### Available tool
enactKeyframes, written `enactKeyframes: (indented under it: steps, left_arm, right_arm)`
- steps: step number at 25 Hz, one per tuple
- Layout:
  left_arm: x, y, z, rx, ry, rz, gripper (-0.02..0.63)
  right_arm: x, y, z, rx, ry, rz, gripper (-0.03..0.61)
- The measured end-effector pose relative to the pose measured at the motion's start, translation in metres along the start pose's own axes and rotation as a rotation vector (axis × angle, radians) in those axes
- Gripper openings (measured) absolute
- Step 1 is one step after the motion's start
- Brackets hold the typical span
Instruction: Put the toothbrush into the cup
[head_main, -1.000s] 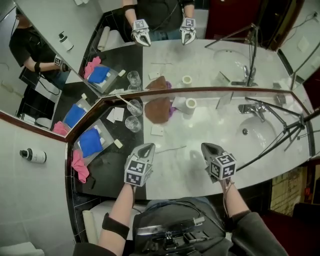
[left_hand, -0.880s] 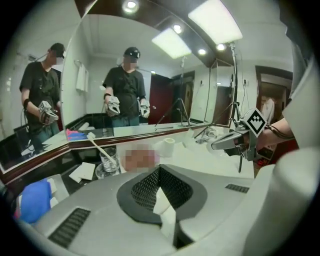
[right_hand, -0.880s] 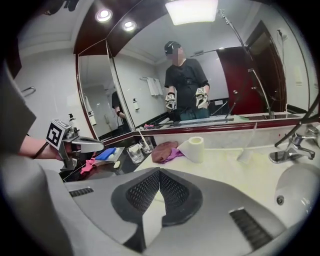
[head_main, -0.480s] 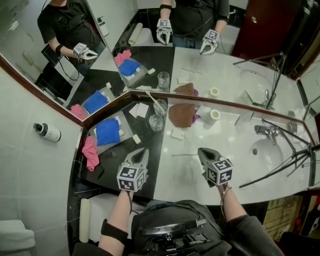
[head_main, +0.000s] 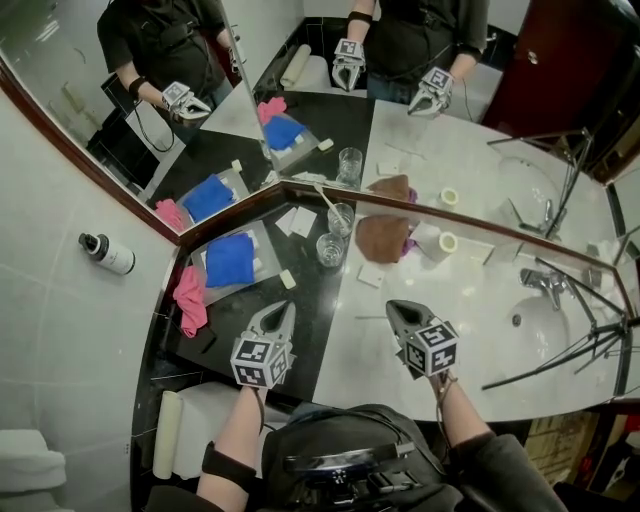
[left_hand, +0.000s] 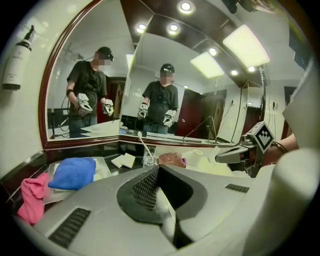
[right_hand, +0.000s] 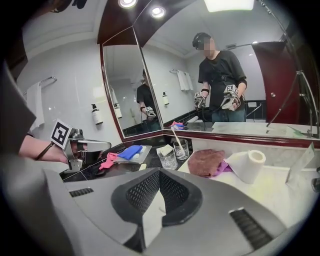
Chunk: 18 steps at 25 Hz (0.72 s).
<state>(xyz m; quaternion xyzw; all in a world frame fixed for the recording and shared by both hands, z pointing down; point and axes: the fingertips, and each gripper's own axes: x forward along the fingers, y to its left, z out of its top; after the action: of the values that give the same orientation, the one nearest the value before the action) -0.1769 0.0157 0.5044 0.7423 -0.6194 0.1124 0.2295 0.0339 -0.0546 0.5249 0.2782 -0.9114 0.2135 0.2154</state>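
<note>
A white toothbrush (head_main: 327, 199) stands tilted in a clear glass cup (head_main: 342, 218) at the mirror corner. A second, empty glass (head_main: 329, 249) stands just in front of it. The right gripper view shows the same toothbrush (right_hand: 176, 135) and cup (right_hand: 182, 149). My left gripper (head_main: 281, 311) hovers over the black counter part, shut and empty. My right gripper (head_main: 397, 308) hangs over the white counter, also shut and empty. Both are well short of the glasses. A thin pale stick (head_main: 368, 318) lies on the counter between the grippers; I cannot tell what it is.
A brown cloth (head_main: 385, 235) and a toilet roll (head_main: 436, 242) lie right of the glasses. A blue towel (head_main: 230, 259) on a tray and a pink cloth (head_main: 190, 300) are at the left. The sink (head_main: 535, 335), faucet (head_main: 545, 286) and tripod legs (head_main: 560, 345) fill the right.
Both grippers have moved left along the counter and a little away from the glasses, staying shut. The left one is now over the black part. The view has swung left.
</note>
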Motion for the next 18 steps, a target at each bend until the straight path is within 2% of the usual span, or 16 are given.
enactKeyframes:
  steps: [8, 18]
  left_arm:
    - [0.039, 0.014, 0.006, -0.082, -0.015, 0.023, 0.008]
    - [0.148, 0.056, 0.051, -0.264, -0.044, -0.086, 0.173]
  right_arm:
    - [0.012, -0.001, 0.007, -0.031, 0.024, 0.018, 0.023]
    - [0.049, 0.004, 0.020, -0.056, 0.061, 0.040, 0.023]
